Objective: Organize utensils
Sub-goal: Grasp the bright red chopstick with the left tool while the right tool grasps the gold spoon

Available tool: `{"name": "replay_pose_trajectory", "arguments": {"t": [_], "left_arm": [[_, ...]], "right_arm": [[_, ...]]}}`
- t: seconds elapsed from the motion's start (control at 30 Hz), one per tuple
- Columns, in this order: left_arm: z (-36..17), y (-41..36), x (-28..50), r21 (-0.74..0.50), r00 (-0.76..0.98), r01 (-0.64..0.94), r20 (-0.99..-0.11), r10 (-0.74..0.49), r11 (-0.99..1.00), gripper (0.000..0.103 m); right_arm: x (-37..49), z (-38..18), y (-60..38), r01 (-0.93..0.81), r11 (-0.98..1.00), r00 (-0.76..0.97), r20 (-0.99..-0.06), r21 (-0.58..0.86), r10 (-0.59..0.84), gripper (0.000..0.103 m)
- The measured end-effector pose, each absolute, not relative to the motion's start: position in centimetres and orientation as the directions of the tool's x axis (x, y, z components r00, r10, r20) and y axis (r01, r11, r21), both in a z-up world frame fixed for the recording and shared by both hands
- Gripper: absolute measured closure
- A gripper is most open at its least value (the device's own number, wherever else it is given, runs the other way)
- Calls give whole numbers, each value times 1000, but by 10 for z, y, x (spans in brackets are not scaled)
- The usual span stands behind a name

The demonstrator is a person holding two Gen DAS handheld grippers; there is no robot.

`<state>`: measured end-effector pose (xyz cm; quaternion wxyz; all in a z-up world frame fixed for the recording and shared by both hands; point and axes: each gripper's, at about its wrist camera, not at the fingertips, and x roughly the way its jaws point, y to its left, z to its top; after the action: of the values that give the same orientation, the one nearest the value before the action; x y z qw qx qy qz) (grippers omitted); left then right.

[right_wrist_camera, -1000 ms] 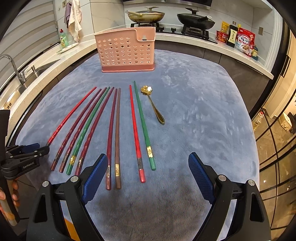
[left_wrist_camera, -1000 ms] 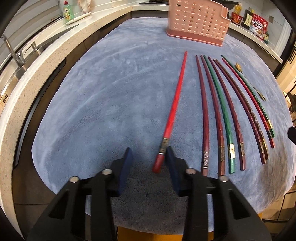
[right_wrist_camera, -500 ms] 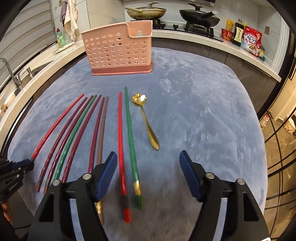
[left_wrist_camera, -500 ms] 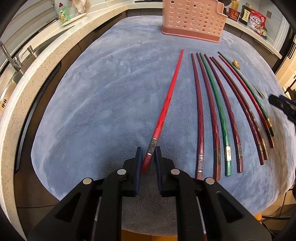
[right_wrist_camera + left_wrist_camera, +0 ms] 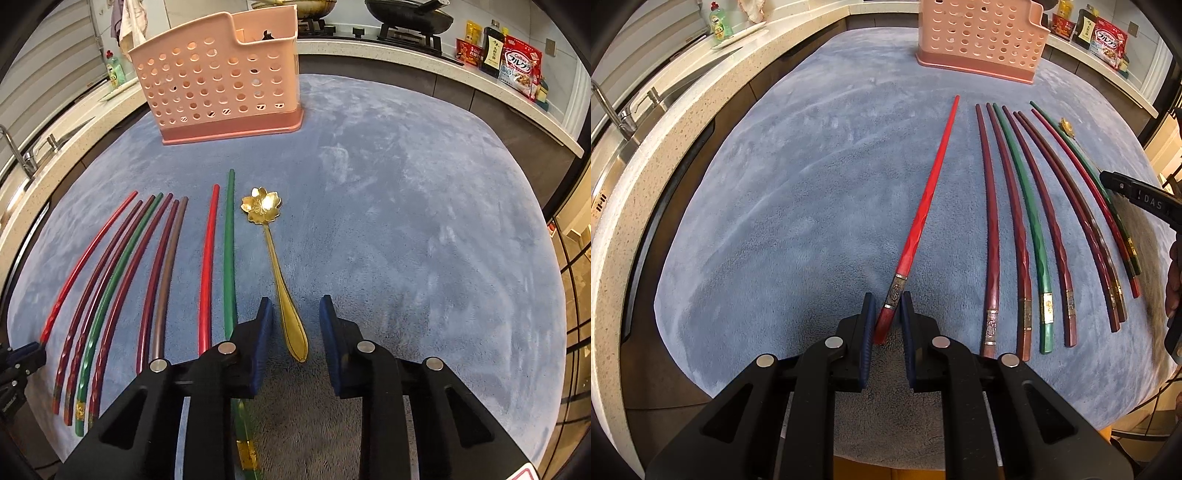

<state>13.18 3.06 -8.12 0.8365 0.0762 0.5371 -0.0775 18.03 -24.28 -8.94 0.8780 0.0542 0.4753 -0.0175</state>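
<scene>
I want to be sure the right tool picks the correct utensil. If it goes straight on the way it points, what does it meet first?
Most likely the gold spoon: its handle end lies between the closing pads of the right tool, not yet touched. Under it is the blue cloth.

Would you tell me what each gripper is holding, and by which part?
The left gripper clamps the bright red chopstick at its thick near end. The right gripper, jaws closing around the gold spoon handle, holds nothing yet.

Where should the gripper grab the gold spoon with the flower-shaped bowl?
Probably the wide end of the gold flower spoon's handle, from above. It lies flat on the blue mat, handle pointing toward the right gripper, whose closing jaws already straddle that end without touching.
</scene>
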Motion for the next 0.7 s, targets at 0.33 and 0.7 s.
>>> {"name": "replay_pose_trajectory", "arguments": {"t": [0.33,0.7], "left_arm": [[-75,30,126,21,414,219,-907,-74,975,90],[-55,25,111,8,451,242,-886,-105,970,93]], "right_arm": [[168,-87,-236,71,997,535,-844,22,-19,93],[135,-72,-241,107,993,544,-838,39,-26,93]]}}
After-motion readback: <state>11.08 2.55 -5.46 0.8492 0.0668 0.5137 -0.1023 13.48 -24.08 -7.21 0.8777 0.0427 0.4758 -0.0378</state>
